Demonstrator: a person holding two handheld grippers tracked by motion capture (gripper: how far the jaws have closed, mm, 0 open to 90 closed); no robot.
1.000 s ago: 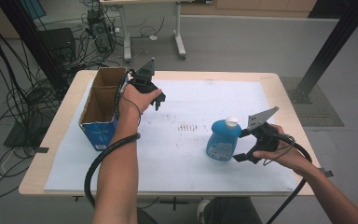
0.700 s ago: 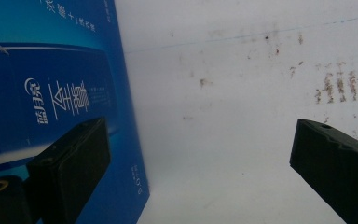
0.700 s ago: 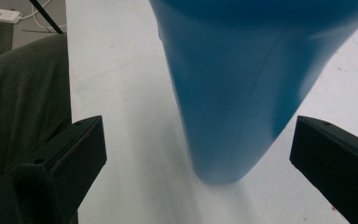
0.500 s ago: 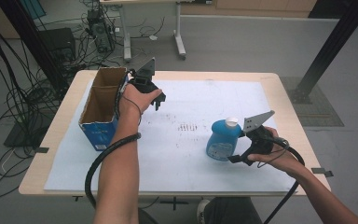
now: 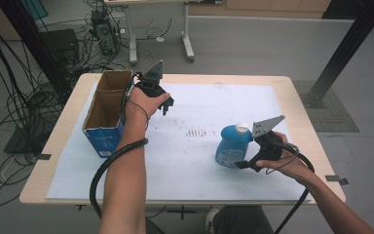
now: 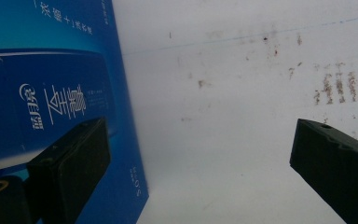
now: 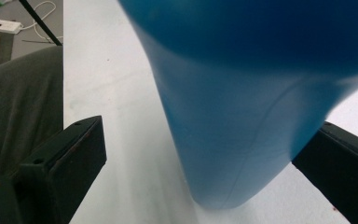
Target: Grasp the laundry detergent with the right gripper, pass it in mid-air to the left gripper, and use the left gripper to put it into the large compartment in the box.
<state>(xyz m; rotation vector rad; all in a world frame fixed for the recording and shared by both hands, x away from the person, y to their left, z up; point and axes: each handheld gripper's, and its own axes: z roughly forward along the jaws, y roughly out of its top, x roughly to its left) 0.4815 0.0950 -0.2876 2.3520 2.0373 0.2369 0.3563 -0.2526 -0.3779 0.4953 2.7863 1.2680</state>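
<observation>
Bottle (image 5: 233,147) stands upright toward the table's (image 5: 302,126) right edge, nearer the front. Right gripper (image 5: 246,163) has closed in over the last second: jaws now straddle the bottle base, spread, not yet pinching. Grasp looks imminent. Left gripper (image 5: 165,106) unchanged, spread and empty, beside the box (image 5: 108,113) at the rear left.

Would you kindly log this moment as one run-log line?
right gripper: open around blue bottle | left gripper: open beside cardboard box

In the right gripper view the blue bottle (image 7: 242,93) is blurred, its top cut off by the edge.
</observation>
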